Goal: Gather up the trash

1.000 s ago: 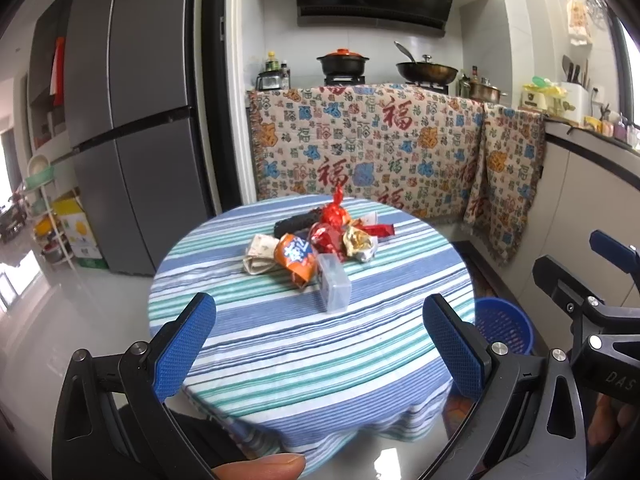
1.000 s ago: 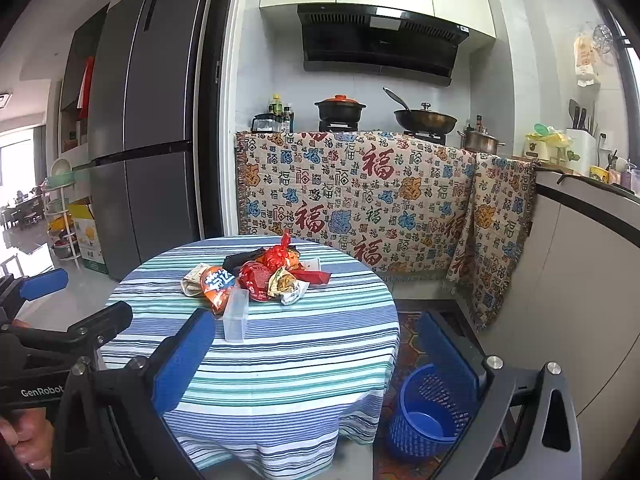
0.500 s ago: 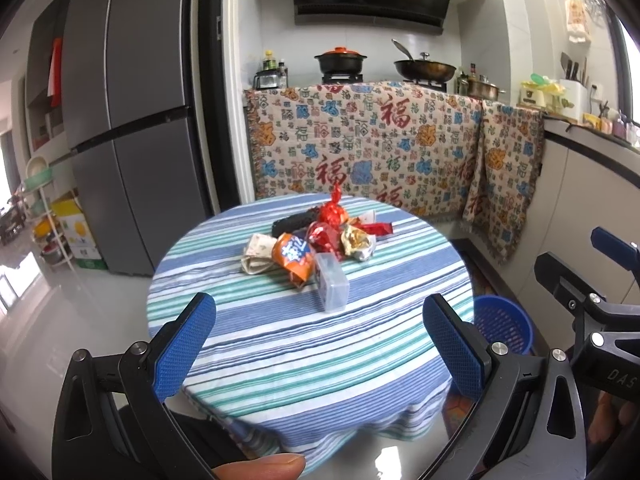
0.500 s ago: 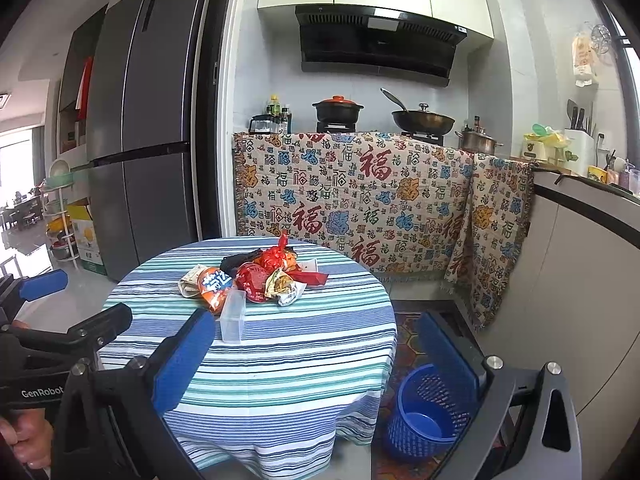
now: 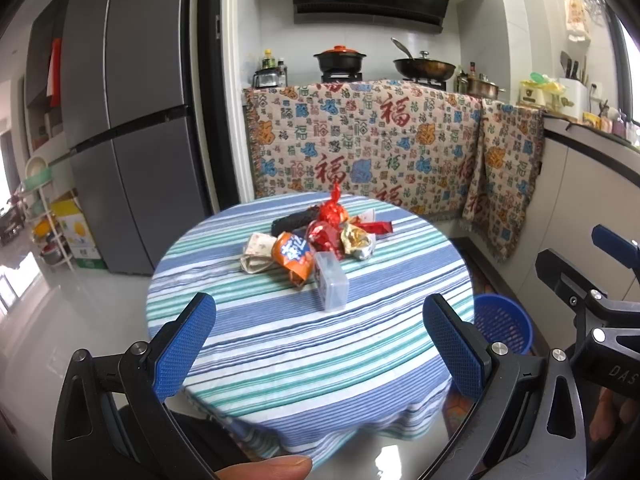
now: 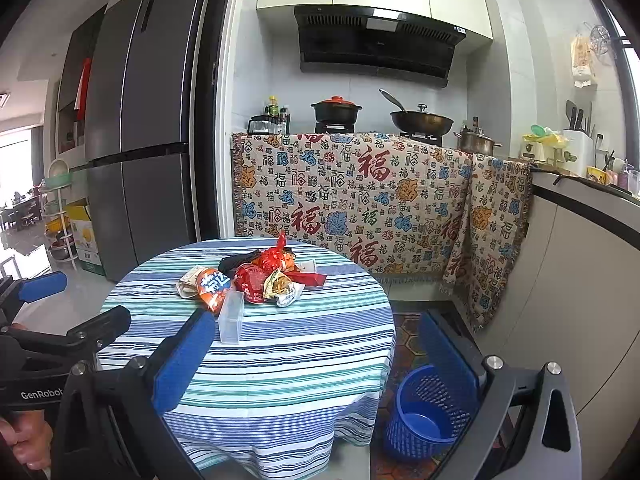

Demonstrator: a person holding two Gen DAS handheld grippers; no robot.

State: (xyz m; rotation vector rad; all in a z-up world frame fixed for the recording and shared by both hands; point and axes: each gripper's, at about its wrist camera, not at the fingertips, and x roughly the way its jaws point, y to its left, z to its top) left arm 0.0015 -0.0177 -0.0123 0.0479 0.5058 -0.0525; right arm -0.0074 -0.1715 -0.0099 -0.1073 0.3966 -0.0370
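I hold both the left gripper (image 5: 320,332) and right gripper (image 6: 320,344) wide and empty. The trash pile (image 5: 316,240) sits mid-desk; I'd approach low, pinch the nearest clear box (image 5: 331,286) first, basket (image 6: 430,412) below the desk's right edge.

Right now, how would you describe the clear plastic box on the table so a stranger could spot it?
Find the round table with the striped cloth. A pile of wrappers sits mid-table; the clear plastic box lies at the pile's near edge. It is the only see-through, hard-edged rectangle beside crumpled, colourful packaging.
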